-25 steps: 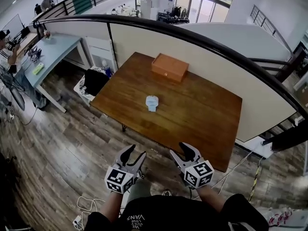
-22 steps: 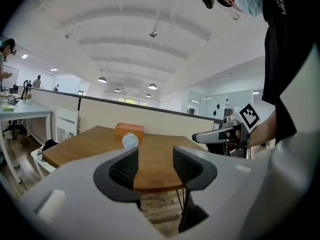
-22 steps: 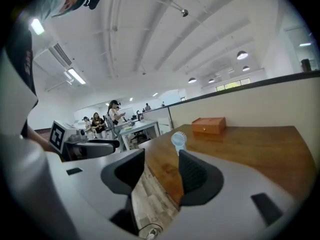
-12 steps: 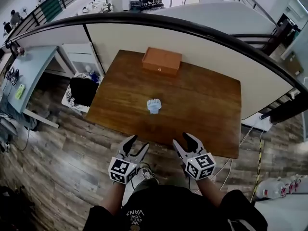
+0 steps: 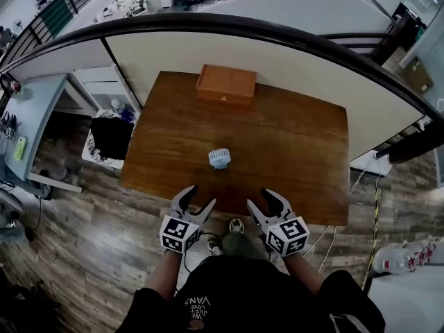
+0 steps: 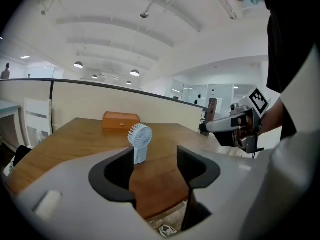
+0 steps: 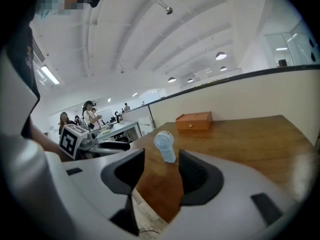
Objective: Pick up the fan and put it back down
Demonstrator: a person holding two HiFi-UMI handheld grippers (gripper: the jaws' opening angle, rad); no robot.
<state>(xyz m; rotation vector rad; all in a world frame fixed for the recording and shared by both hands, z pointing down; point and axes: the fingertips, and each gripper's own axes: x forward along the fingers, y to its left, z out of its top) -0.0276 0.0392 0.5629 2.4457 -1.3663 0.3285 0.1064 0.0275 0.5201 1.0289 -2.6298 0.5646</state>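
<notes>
Tongs both empty, hovering at near edge of table (image 5: 298, 158). Left gripper (image 5: 201, 195): jaws opening, nothing between. Right gripper (image 5: 258, 198): jaws apart, released. Fan (image 5: 219, 158) upright mid-table, well beyond both tips, untouched. Wooden box (image 5: 225, 84) at far edge.

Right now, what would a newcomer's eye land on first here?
A small pale-blue fan stands upright, alone near the middle of the brown wooden table, with an orange-brown box at the table's far edge. At the near edge, the left gripper and right gripper both point toward the fan, well short of it. The left's jaws are opening, the right's stand apart, and neither holds anything.
</notes>
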